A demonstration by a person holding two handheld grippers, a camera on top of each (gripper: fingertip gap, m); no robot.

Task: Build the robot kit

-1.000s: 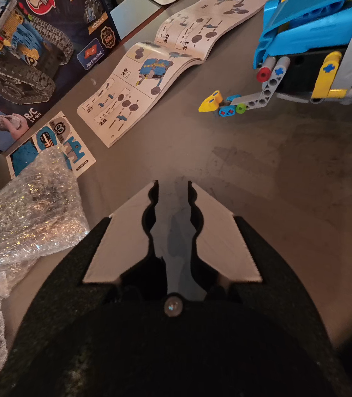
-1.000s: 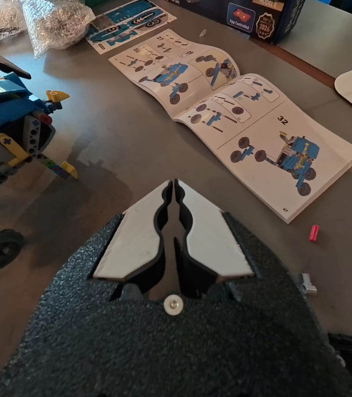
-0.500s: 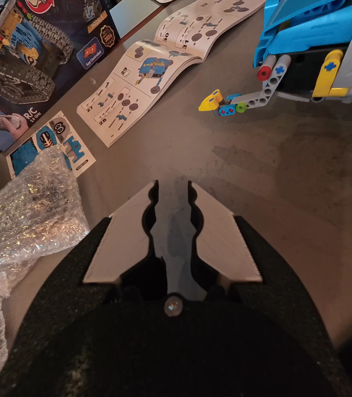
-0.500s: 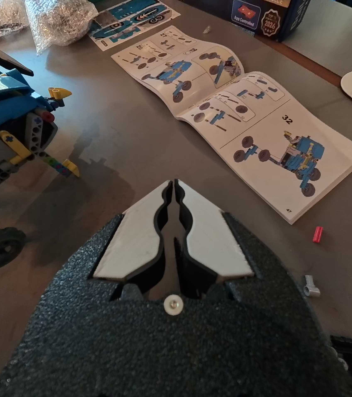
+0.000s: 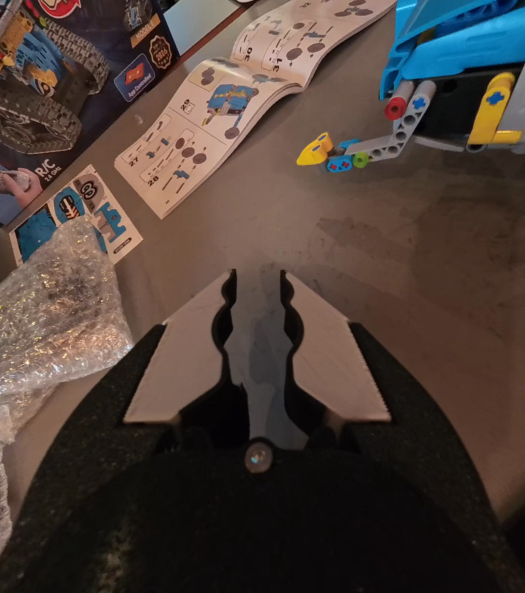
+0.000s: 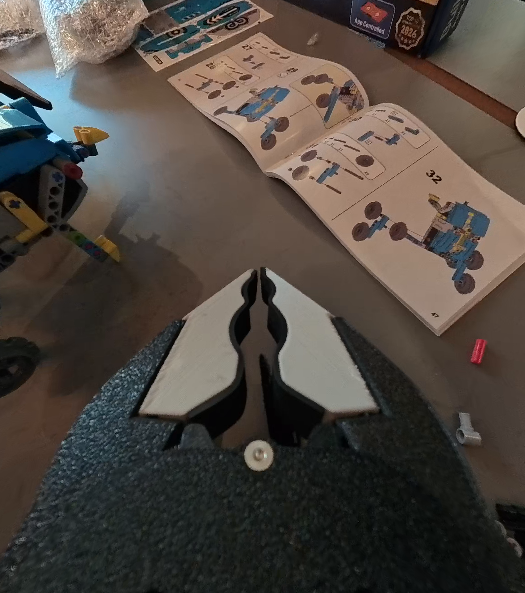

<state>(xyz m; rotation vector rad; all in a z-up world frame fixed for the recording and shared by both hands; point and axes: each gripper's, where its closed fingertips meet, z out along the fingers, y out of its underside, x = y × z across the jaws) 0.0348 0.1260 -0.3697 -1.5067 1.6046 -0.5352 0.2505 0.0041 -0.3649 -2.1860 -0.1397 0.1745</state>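
**Two empty claws over a gray table**

At the top right of the left view sits my blue toy truck (image 5: 479, 54), beside the open booklet (image 5: 222, 106). My left claw (image 5: 258, 272) has a narrow gap and holds nothing. A plastic bag (image 5: 39, 317) holding small parts lies at the left. My right claw (image 6: 259, 271) is pinched closed and empty, above the gray table (image 6: 190, 192), with a red peg (image 6: 478, 351) at its right.

We see dim, warm indoor light in both views. The grey tabletop (image 6: 190, 179) carries a pale sheen upper left, and the toy vehicle (image 6: 4, 179) throws a hard shadow toward the camera. Bubble wrap (image 5: 39, 321) sparkles with small highlights. Strong wide-angle bending at the edges; the open booklet (image 6: 367, 192) bows. Near gripper bodies look soft and grainy, corners dark.
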